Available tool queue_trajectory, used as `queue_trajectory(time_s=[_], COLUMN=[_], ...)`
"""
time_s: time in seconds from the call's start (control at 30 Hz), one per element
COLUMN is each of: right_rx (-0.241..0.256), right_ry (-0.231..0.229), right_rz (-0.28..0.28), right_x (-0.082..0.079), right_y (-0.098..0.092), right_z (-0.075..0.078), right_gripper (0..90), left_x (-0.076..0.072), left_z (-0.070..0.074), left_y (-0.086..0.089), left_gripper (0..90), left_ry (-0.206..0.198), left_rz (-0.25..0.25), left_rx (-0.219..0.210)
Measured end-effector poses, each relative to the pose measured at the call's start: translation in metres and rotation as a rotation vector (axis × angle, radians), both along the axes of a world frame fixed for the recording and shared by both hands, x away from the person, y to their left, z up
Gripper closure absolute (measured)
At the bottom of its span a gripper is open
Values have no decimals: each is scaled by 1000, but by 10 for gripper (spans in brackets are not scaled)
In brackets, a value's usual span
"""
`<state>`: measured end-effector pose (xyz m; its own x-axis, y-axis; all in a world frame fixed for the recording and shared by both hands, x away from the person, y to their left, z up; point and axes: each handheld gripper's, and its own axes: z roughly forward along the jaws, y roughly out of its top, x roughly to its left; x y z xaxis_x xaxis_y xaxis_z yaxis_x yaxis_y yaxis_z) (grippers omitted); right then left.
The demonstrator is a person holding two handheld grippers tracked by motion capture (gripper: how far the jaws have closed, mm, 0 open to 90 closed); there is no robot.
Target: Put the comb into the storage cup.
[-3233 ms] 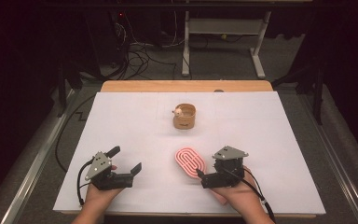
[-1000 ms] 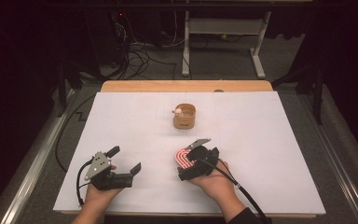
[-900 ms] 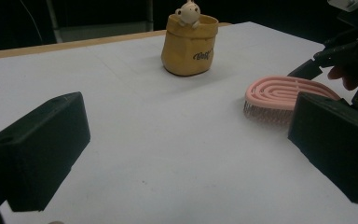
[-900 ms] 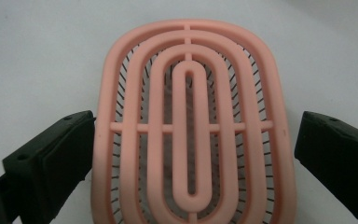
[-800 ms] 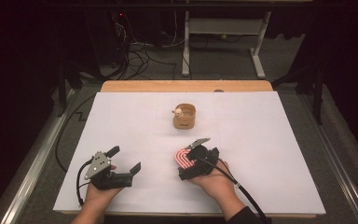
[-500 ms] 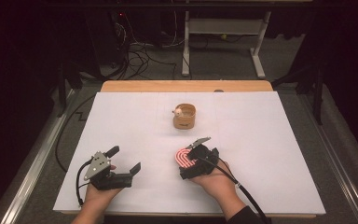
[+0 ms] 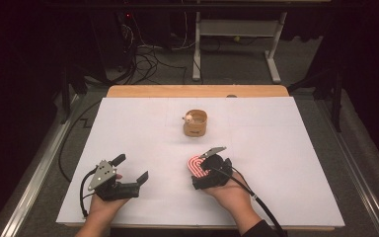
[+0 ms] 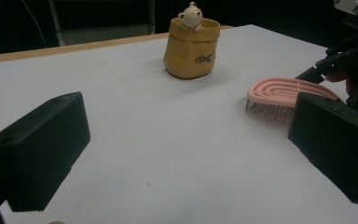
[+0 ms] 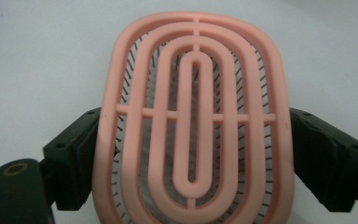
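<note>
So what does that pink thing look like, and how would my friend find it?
Look at the white table, on the near side, in front of the yellow bear pot. The pink hairbrush lies bristles down between the jaws of the right hand-held gripper. It is the one pink oval there, its back made of nested loops.

Right tool over pink brush; left tool apart.

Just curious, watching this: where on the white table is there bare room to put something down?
Bare: the table right of the pink brush, the stretch between both hand-held grippers, and the left part beside the yellow pot. Crowded: around the right hand-held gripper at the brush.
</note>
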<state>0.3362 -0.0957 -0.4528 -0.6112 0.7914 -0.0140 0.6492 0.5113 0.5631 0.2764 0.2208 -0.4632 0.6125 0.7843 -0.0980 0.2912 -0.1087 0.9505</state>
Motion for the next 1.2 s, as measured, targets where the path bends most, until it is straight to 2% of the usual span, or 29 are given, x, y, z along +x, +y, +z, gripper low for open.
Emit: queue_trajectory(time_s=[0.23, 0.33, 0.53, 0.63, 0.97, 1.2], right_rx=[7, 12, 9, -1, -29, -31], right_ry=[3, 25, 20, 13, 43, 42], right_rz=[-11, -28, -43, -40, -31, -30], right_x=[0, 1, 4, 5, 5, 5], right_y=[-1, 0, -1, -1, 2, 1], right_z=[-1, 0, 2, 2, 0, 0], right_gripper=[174, 173, 163, 160, 151, 162], left_x=[0, 0, 0, 0, 0, -1], left_z=[0, 0, 0, 0, 0, 1], left_y=[1, 1, 2, 2, 3, 4], left_gripper=[0, 0, 0, 0, 0, 0], left_ry=[0, 0, -1, -2, 2, -3], left_rz=[3, 4, 4, 3, 8, 7], left_rx=[-6, -7, -6, -6, -13, -8])
